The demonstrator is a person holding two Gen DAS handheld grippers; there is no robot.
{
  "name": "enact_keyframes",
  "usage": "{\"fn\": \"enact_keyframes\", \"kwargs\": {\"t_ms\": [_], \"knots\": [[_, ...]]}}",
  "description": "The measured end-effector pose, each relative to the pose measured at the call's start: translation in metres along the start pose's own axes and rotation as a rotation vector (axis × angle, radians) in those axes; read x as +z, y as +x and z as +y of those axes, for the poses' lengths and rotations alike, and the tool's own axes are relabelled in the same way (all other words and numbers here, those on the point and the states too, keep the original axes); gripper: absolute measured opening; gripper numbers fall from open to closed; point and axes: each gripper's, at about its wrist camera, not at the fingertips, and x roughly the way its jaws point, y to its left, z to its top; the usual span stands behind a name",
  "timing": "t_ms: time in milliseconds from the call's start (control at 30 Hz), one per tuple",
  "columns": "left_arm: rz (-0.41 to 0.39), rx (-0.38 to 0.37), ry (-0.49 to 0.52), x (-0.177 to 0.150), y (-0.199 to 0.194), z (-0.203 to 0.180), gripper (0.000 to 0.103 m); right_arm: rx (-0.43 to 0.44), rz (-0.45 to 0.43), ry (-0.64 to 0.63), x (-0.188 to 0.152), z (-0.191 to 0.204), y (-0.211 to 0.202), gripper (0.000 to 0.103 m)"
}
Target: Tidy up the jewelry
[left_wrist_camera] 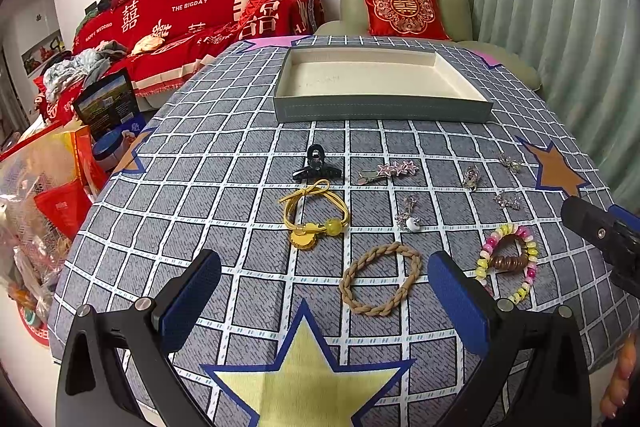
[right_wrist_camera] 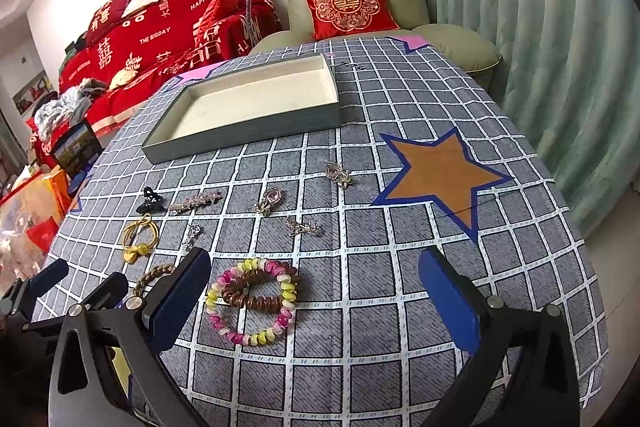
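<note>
The left gripper [left_wrist_camera: 324, 291] and right gripper [right_wrist_camera: 316, 293] are hovering wide apart, holding nothing, over the checked cloth of the bench [right_wrist_camera: 400, 307]. A braided tan hair tie [left_wrist_camera: 381, 279] is lying between the left fingers; coiled bracelets [right_wrist_camera: 256, 301] are sitting by the right. The shallow cream-lined tray [left_wrist_camera: 380, 107] is standing empty beyond scattered clips.

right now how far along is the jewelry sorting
Nothing is done yet: the tray is empty. Both the left claw and right claw are open, holding nothing. Every piece is left on the tablecloth, including the braided band, spiral ties and black clip.
</note>
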Motion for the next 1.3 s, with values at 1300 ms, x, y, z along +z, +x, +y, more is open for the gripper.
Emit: {"fn": "enact_keyframes", "kwargs": {"t_ms": [1300], "knots": [[0.017,0.006,-0.002,-0.0084,0.0019,0.0038,0.103,0.004,0.026,0.009,-0.0013,-0.0016,0.0045,0.103]]}}
